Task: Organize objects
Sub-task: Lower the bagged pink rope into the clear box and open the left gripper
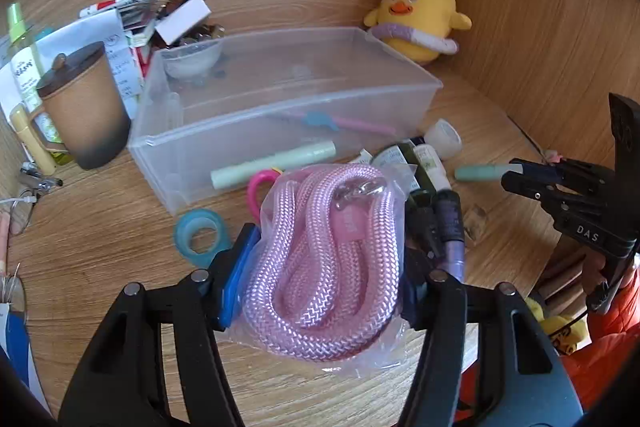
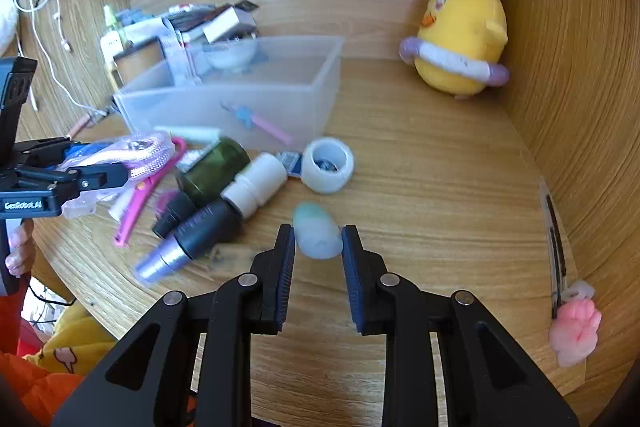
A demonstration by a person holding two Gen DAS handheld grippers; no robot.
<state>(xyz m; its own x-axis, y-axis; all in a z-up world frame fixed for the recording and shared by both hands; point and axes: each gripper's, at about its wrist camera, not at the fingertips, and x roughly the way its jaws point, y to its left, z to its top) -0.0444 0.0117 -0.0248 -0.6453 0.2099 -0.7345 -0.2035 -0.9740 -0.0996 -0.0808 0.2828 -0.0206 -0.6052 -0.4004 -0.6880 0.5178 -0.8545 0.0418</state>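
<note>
My left gripper (image 1: 324, 267) is shut on a pink rope coiled in a clear plastic bag (image 1: 328, 259) and holds it above the desk in front of the clear plastic box (image 1: 288, 107). It also shows in the right wrist view (image 2: 132, 155). My right gripper (image 2: 318, 243) is shut on a mint-and-white tube (image 2: 318, 235), which also shows in the left wrist view (image 1: 488, 171). The box (image 2: 232, 95) holds a pink and blue pen (image 1: 332, 121) and a small white dish (image 1: 192, 61).
Loose on the desk: a blue tape roll (image 1: 202, 237), green bottle (image 2: 216, 165), white bottle (image 2: 256, 185), dark tube (image 2: 188, 239), white cap (image 2: 328, 165), pink clip (image 2: 144, 191). A brown lidded mug (image 1: 84, 103) and yellow chick plush (image 2: 460, 39) stand by the walls.
</note>
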